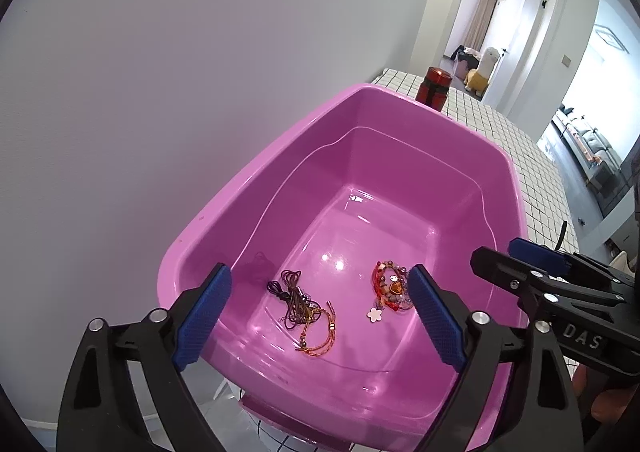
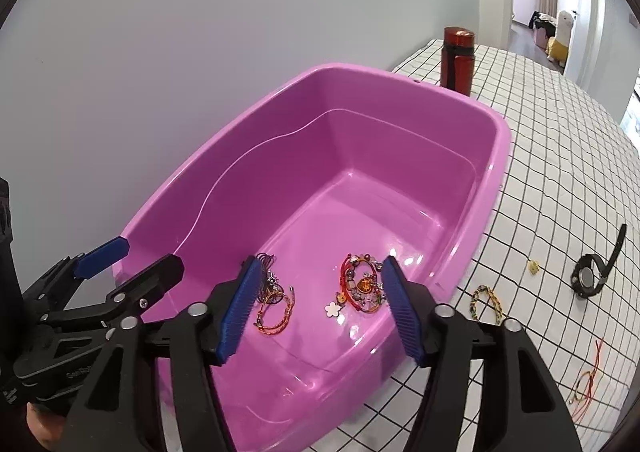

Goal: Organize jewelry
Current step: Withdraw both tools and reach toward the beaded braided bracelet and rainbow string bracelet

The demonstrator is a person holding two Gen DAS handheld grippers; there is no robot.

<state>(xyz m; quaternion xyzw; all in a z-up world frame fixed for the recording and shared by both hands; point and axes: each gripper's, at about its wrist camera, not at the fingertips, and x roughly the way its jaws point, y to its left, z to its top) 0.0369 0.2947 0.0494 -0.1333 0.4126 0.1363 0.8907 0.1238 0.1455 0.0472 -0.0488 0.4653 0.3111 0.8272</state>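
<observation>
A pink plastic tub (image 1: pixel 400 100) (image 2: pixel 496 132) stands on the checked tablecloth. In it lie a dark cord necklace (image 1: pixel 289 292) (image 2: pixel 267 279), an orange braided bracelet (image 1: pixel 318 336) (image 2: pixel 276 312), a red beaded bracelet (image 1: pixel 390 284) (image 2: pixel 360 284) and a white flower charm (image 1: pixel 375 315) (image 2: pixel 332 309). My left gripper (image 1: pixel 320 316) (image 2: pixel 132 256) is open and empty above the tub's near end. My right gripper (image 2: pixel 320 308) (image 1: pixel 504 252) is open and empty beside it, also above the tub.
On the cloth right of the tub lie a green-yellow braided bracelet (image 2: pixel 486 302), a small yellow charm (image 2: pixel 533 267), a black watch (image 2: pixel 592 272) and red cords (image 2: pixel 588 380). A red flask (image 2: pixel 457 56) (image 1: pixel 434 86) stands behind the tub. A white wall is on the left.
</observation>
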